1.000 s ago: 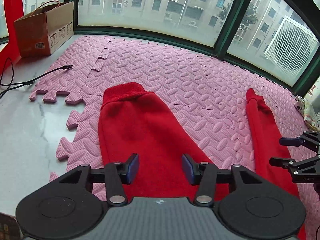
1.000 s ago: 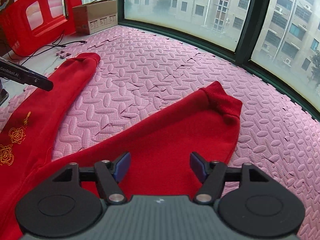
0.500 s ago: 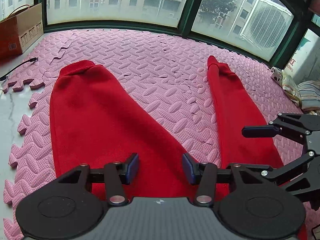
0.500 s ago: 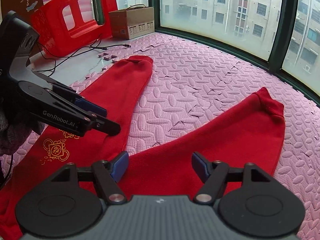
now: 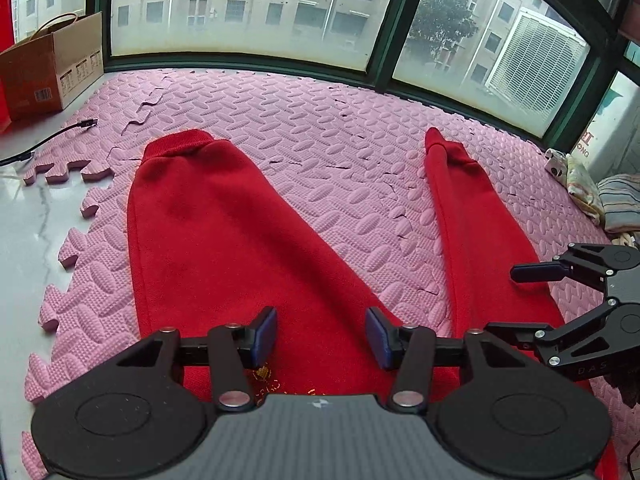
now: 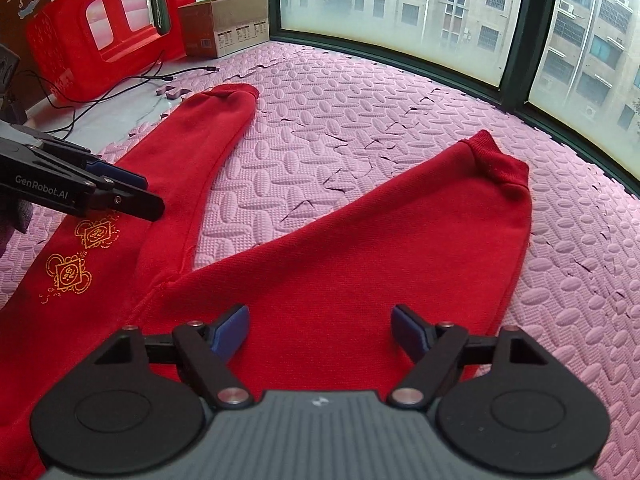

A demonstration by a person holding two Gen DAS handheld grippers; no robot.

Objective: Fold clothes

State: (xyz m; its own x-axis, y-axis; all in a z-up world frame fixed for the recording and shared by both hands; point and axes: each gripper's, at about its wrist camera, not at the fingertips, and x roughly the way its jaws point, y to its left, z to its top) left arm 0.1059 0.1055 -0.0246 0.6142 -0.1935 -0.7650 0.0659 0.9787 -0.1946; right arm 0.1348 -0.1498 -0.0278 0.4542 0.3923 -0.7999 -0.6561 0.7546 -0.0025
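Note:
Red trousers point(image 5: 224, 232) with gold embroidery lie flat on the pink foam mat point(image 5: 320, 128), legs spread in a V toward the window. The left leg cuff point(image 5: 176, 144) and the right leg point(image 5: 472, 216) both show in the left wrist view. In the right wrist view the trousers point(image 6: 360, 264) fill the middle, with the gold motifs point(image 6: 80, 256) at left. My left gripper point(image 5: 320, 336) is open and empty, above the upper part of the left leg. My right gripper point(image 6: 320, 332) is open and empty over the right leg, and shows in the left wrist view point(image 5: 516, 296).
A cardboard box point(image 5: 48, 68) stands at the far left by the window. A black cable point(image 5: 48, 140) lies on the white floor. A red plastic stool point(image 6: 100, 36) lies tipped at left. Folded cloths point(image 5: 600, 196) lie at the right edge.
Both grippers stayed open. The left wrist view swung right, bringing both trouser legs and the right gripper into frame, then pulled back a little. The right view drew back toward the waist.

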